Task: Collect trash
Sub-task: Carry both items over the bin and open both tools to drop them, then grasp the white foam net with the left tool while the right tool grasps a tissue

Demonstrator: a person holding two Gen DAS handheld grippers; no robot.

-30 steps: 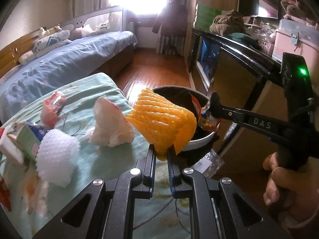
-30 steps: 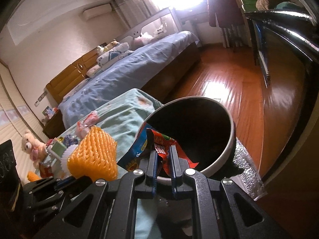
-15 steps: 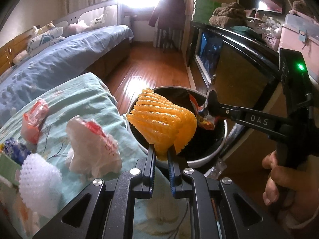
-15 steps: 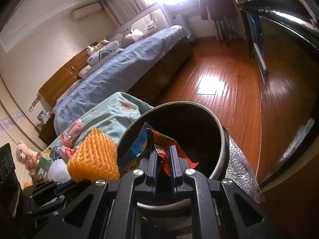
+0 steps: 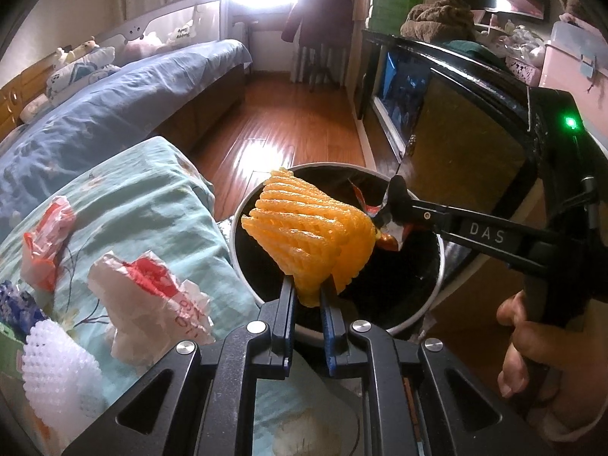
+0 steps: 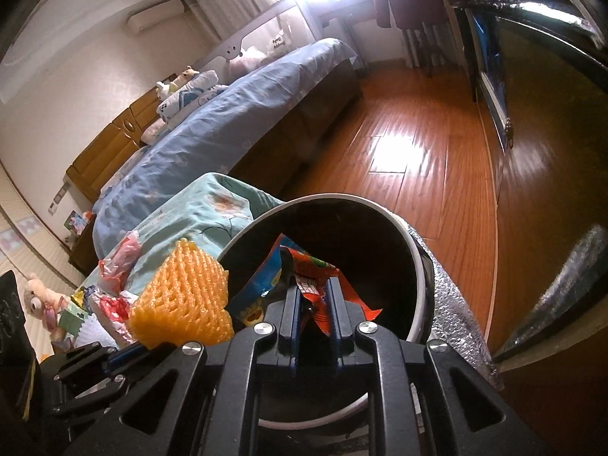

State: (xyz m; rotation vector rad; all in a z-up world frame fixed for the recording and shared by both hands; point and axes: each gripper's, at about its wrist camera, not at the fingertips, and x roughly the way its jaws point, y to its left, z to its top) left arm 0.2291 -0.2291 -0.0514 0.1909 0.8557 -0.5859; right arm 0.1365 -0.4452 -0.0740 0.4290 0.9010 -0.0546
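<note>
Left gripper (image 5: 307, 296): jaws nearly closed, pinching the bottom tip of the orange foam net (image 5: 309, 235); net stands up above the fingers, hanging over the near-left part of the bin's (image 5: 437, 258) mouth. Right gripper (image 6: 314, 304): jaws narrowed onto the red snack wrapper (image 6: 323, 288), a blue-yellow wrapper flap (image 6: 258, 296) bunched alongside on its left; cannot tell whether that is one piece or two. Both loads sit above the bin's dark interior, inside the white rim.

Step in hand, as judged: drop phase, both pieces positioned over the bin, neither released.

Next move calls for: opening both jaws while over the mouth. Net is close to the near rim, so nudging it further inward first looks safer. Light foam and foil may cling to pads; small shake possibly needed.

Left to collect, on the teal bedcover (image 5: 152, 197) beside the bin: crumpled white-red bag (image 5: 152, 296) near the cover's edge, red-white wrapper (image 5: 45, 243) further left, white foam net (image 5: 57, 372) at the near-left, blue packet (image 5: 15, 304) behind it.
</note>
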